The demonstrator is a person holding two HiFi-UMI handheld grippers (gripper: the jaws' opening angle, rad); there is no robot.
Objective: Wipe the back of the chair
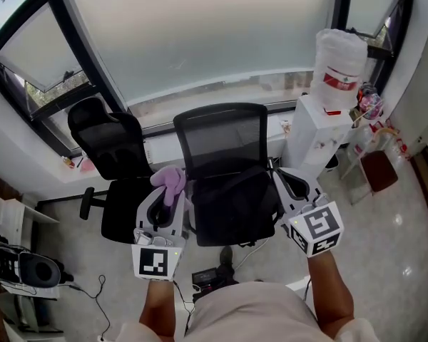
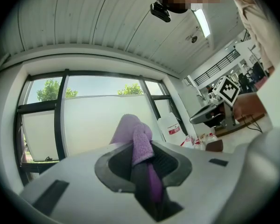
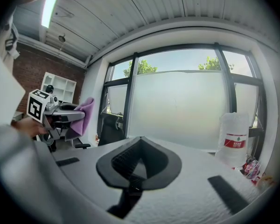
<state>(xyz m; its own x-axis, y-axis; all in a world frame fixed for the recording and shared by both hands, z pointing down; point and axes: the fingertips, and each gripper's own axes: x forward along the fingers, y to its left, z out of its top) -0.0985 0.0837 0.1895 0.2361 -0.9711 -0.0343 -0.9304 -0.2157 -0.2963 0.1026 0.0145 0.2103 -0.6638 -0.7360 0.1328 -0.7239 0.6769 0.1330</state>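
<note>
Approach step: left gripper (image 1: 169,199) clamped on the purple cloth (image 1: 170,179), right gripper (image 1: 286,185) closed and empty, both short of the chair back (image 1: 224,142); next, the cloth must probably reach it

Field notes, surfaces only. The chair back (image 1: 225,137) is black open-weave mesh, matt, in a smooth black plastic frame. The cloth (image 2: 139,141) is purple with a nappy, towel-like pile. Left gripper (image 2: 142,160) and right gripper (image 3: 136,164) have pale grey matt plastic shells with a fine grain. Their pads (image 3: 123,160) are black and ribbed. The floor (image 1: 406,262) is pale, polished and glossy. The window pane (image 1: 200,41) is frosted glass.
</note>
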